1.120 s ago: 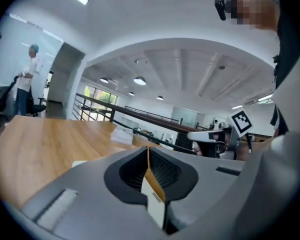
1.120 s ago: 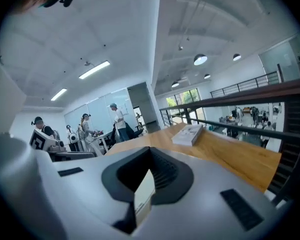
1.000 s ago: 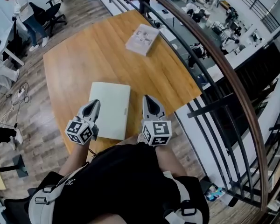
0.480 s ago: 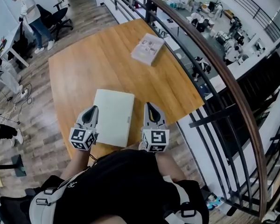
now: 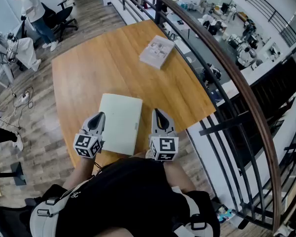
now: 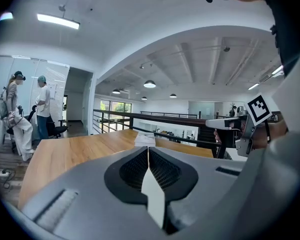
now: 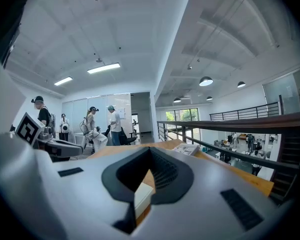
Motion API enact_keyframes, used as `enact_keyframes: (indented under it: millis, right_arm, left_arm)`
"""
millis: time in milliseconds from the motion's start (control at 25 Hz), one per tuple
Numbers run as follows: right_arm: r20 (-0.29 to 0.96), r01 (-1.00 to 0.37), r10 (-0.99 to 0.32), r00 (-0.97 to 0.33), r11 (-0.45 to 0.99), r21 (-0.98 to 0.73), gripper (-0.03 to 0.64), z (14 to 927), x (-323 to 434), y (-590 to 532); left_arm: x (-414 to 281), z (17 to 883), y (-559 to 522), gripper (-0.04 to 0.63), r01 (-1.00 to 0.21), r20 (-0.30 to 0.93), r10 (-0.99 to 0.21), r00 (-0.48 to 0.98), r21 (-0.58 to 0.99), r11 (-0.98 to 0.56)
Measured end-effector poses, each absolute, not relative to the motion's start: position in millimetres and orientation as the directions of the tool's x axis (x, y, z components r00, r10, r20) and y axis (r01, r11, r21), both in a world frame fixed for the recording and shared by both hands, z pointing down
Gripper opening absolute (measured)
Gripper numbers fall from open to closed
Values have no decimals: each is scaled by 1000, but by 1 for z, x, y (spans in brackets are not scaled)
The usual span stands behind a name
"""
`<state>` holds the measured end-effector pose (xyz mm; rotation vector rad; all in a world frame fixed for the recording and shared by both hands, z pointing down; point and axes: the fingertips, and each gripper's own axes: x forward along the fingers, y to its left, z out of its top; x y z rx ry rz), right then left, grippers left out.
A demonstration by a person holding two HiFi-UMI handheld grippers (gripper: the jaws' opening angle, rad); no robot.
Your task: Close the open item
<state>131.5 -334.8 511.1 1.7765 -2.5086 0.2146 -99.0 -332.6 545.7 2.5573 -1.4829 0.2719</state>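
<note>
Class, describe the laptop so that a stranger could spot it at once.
Start at the big wooden table. At its near edge lies the laptop: flat, pale and closed, unlike the printed book at the far edge.

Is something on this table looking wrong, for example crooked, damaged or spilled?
Nothing stands out. The white laptop lies flat, lid down, on the wooden table; the book lies flat near its far edge. No spill or damage shows. The left hand-held gripper and right hand-held gripper are shut and empty.
</note>
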Motion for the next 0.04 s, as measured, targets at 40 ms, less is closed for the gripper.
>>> enact_keyframes:
  millis: [40]
  right_arm:
    - [129, -942, -934, -334, 326, -78, 5, 512, 132, -334]
  left_arm:
    - [-99, 547, -332, 9, -870, 244, -838, 489, 59, -490]
